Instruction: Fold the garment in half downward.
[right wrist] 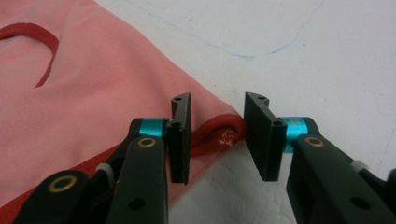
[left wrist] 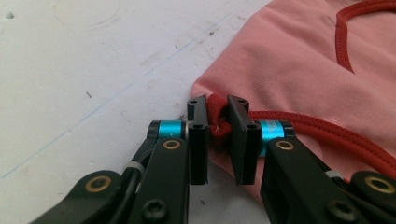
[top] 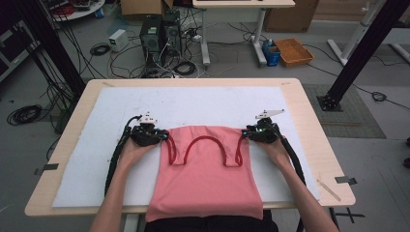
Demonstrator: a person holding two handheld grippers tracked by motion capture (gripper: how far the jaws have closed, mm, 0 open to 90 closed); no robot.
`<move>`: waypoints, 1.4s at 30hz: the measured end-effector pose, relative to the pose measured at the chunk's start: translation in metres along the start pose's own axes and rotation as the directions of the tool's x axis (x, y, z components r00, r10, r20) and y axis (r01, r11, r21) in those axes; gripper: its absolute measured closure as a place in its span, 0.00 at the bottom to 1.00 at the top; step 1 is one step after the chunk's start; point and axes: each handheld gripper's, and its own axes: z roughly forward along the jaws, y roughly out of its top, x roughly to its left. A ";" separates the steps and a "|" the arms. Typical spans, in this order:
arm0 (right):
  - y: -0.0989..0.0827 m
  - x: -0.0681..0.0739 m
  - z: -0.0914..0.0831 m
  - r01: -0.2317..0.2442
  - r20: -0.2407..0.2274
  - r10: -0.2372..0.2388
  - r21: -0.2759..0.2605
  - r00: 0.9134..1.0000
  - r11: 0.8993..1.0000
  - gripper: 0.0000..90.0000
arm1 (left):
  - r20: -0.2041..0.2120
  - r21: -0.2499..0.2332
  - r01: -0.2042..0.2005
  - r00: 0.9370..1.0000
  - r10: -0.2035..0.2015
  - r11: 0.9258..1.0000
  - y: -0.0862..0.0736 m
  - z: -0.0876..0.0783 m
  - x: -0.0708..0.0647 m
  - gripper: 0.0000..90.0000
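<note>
A pink top [top: 205,179] is laid flat on the white mat [top: 87,159], its hem hanging over the near edge of the table [top: 309,121] and its red straps [top: 205,140] toward the far side. At its far left corner, the left gripper [left wrist: 217,122] is clamped on the bunched red strap end. At the far right corner, the right gripper [right wrist: 217,126] is held with a gap between its 2 jaws, which straddle the strap end without pressing it.
</note>
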 end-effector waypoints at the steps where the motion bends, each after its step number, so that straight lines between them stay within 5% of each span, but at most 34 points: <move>1: 0.000 0.000 0.000 -0.002 -0.005 0.002 -0.002 1.000 1.000 0.75 | 0.000 -0.001 0.000 1.000 0.000 1.000 0.000 0.000 0.000 0.88; 10: 0.000 0.006 0.000 0.038 -0.002 -0.038 -0.005 0.999 0.999 0.88 | 0.001 -0.003 0.003 1.000 -0.003 1.000 0.000 0.000 0.000 0.88; 20: -0.001 -0.002 -0.002 -0.017 -0.058 0.016 -0.019 0.998 1.000 0.91 | 0.002 0.001 0.003 1.000 -0.003 1.000 0.000 0.000 0.000 0.88; 29: 0.000 -0.003 -0.003 -0.018 -0.057 0.016 -0.028 0.998 0.999 0.91 | 0.004 -0.006 0.017 1.000 -0.017 1.000 0.000 0.000 0.001 0.88; 42: 0.014 -0.001 -0.012 0.007 -0.032 -0.009 -0.056 0.999 0.998 0.91 | -0.060 -0.074 0.011 0.998 -0.015 0.997 0.020 -0.017 -0.001 0.88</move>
